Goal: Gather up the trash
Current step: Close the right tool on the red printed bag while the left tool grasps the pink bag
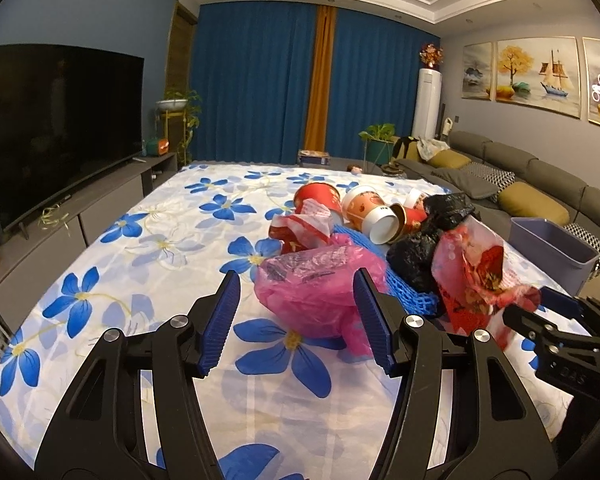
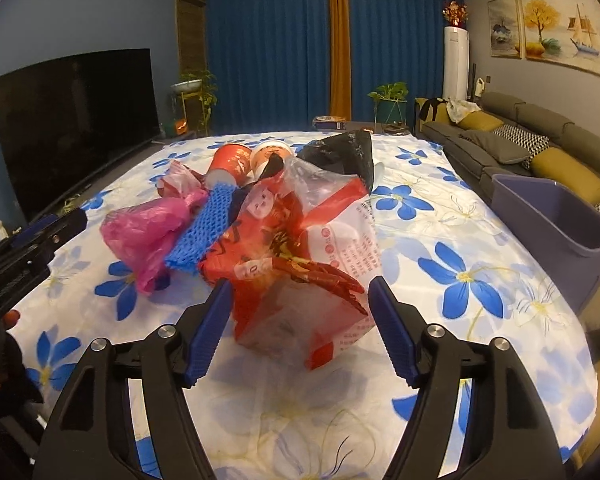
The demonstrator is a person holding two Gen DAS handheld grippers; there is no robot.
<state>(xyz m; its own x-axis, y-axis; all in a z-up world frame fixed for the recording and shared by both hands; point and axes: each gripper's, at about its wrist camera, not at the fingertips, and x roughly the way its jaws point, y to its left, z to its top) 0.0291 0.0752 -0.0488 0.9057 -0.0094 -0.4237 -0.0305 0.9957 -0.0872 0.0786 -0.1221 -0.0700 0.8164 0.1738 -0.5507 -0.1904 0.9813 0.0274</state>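
Both grippers released, each lined up on one piece: left gripper [image 1: 296, 300] straddles pink bag [image 1: 312, 284], right gripper [image 2: 300, 308] the red wrapper [image 2: 300, 248]. Bin [image 2: 556, 216] waits right.

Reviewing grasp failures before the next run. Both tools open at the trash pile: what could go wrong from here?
1. The right tool straddles the red-and-clear wrapper; the thin crinkled film could slip out as it closes.
2. The left tool brackets the pink bag, which touches the blue foam net; lifting may drag the net along.
3. The paper cups lie on their sides and could roll if the pile is disturbed.
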